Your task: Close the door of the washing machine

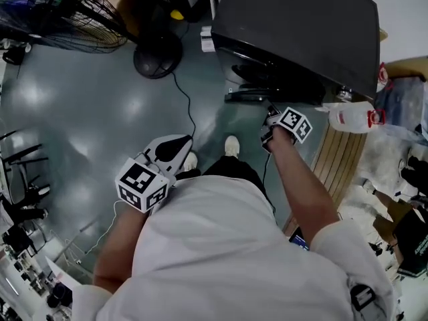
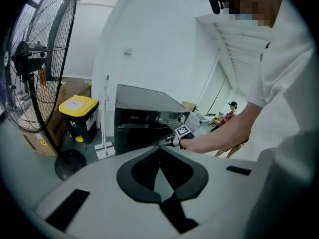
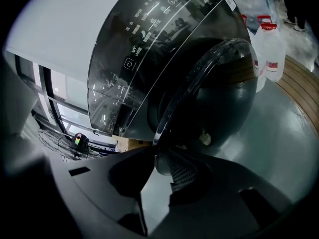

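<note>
Black washing machine [image 1: 294, 25] stands on grey floor [image 1: 100, 112], front facing person. Door [image 3: 219, 83] ajar, swung partway out from drum opening. Right gripper [image 3: 157, 161] reaches to door's edge; jaws part-open, closed on chrome rim, rim caught between pads. Left gripper [image 2: 159, 148] held back near person's waist, well apart from machine; jaws together, nothing between them. Fan [image 1: 60, 12] stands left of machine, clear bottles [image 3: 271, 49] on its other side.
</note>
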The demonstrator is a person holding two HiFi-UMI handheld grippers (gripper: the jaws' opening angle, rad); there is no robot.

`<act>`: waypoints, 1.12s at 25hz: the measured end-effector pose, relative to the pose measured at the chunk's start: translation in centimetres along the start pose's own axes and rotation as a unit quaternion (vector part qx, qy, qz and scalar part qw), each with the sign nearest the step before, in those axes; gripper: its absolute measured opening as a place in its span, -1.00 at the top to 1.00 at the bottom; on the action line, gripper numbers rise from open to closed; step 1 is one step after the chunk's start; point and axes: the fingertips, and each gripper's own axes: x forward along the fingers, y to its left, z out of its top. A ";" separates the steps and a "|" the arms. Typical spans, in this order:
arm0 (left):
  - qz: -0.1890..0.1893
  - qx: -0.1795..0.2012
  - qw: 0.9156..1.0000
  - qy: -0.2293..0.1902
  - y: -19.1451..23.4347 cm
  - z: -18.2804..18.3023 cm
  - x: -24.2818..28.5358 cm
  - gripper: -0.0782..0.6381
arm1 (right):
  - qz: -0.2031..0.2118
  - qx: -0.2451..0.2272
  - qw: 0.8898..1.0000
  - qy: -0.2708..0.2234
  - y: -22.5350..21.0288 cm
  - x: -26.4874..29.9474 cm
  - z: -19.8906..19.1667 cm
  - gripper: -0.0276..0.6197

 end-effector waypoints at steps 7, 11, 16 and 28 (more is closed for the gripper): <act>0.008 -0.002 1.000 0.000 0.4 0.2 -0.1 0.73 | 0.004 -0.002 1.000 -0.007 0.7 1.4 1.4 0.63; 0.009 -0.004 1.000 0.005 0.5 0.2 -0.1 0.73 | 0.008 0.006 1.000 -0.015 1.1 2.1 2.2 0.63; 0.008 -0.003 1.000 0.010 0.5 0.1 0.1 0.73 | 0.014 0.007 1.000 -0.026 1.5 2.8 3.2 0.63; 0.016 -0.003 1.000 0.013 1.1 0.4 -0.1 0.73 | 0.014 -0.006 0.999 -0.042 2.4 4.3 5.2 0.64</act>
